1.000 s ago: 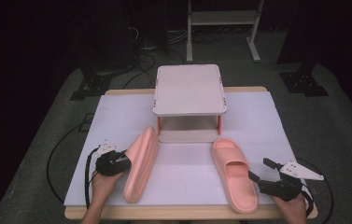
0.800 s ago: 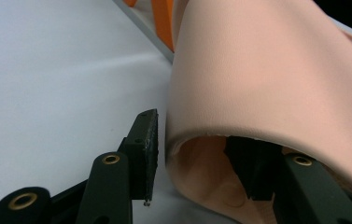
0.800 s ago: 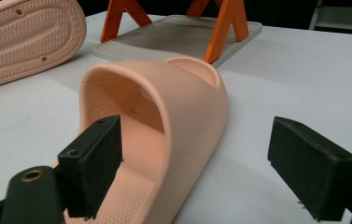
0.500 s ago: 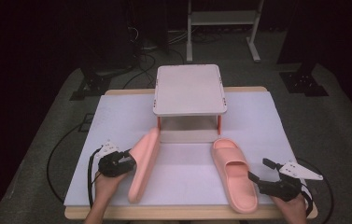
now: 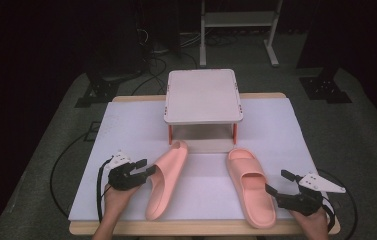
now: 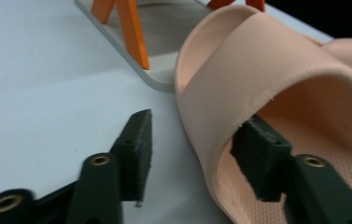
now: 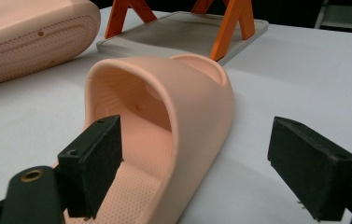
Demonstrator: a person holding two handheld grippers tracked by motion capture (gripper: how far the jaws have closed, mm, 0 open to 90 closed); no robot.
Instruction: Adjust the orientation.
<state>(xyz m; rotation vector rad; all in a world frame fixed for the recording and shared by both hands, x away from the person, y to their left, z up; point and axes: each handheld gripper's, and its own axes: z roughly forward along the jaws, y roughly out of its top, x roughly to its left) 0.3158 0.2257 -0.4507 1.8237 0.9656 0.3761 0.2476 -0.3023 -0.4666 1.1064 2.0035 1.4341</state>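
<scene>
left jaws letting go of the tipped slipper

the left gripper (image 5: 143, 169) has just been opening, its pads astride the left slipper (image 5: 163, 180) side wall, now clear; it lies on edge nearer the small shelf (image 5: 203, 97). the right gripper (image 5: 276, 184) gapes around the right slipper (image 5: 251, 186), flat on the table (image 5: 126, 125).

No text, label, brand, number or sign can be read anywhere in these views.
</scene>
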